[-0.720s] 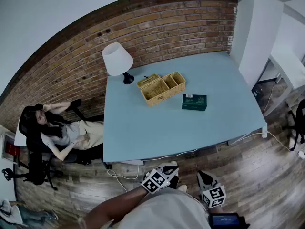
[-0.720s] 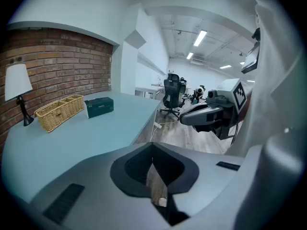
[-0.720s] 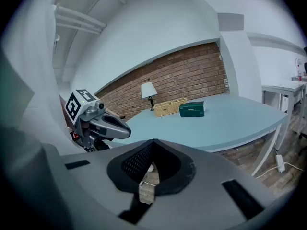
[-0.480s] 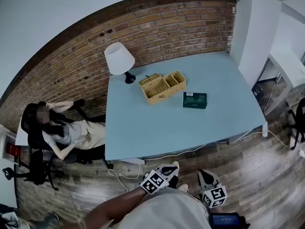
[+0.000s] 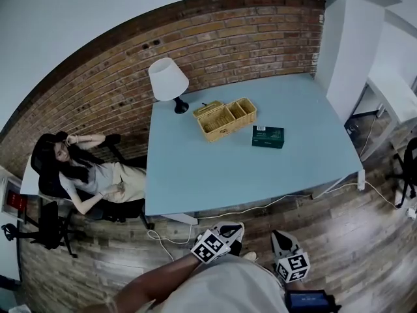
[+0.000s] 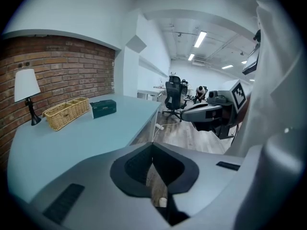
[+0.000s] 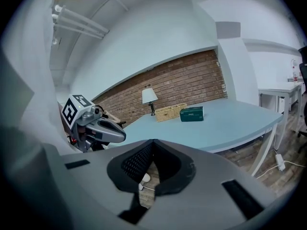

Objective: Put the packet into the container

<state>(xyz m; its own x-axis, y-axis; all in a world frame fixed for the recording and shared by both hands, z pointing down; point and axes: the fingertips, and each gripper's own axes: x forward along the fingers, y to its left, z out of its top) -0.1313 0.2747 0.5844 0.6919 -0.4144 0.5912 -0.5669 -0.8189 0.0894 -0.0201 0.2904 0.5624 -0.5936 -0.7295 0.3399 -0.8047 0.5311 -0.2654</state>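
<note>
A dark green packet [image 5: 268, 136] lies flat on the light blue table [image 5: 215, 175], just right of a woven basket container [image 5: 227, 119] with several compartments. Both grippers are held low near the person's body, well short of the table's near edge. My left gripper [image 5: 229, 229] is shut with nothing in it; its jaws meet at the tips [image 6: 152, 146]. My right gripper [image 5: 279, 241] also looks shut and empty [image 7: 153, 143]. The left gripper view shows the packet [image 6: 103, 108] and basket [image 6: 67, 112] far off; in the right gripper view the packet [image 7: 192, 113] sits beside the basket [image 7: 170, 112].
A white-shaded lamp [image 5: 168, 80] stands at the table's far left corner by the brick wall. A person sits in an office chair [image 5: 78, 175] left of the table. A white cable [image 5: 247, 208] hangs along the near edge. White columns and another desk [image 5: 391, 90] stand at the right.
The head view has shifted a little, so the table, lamp and basket sit slightly further right in the picture. Both grippers stay low near the body.
</note>
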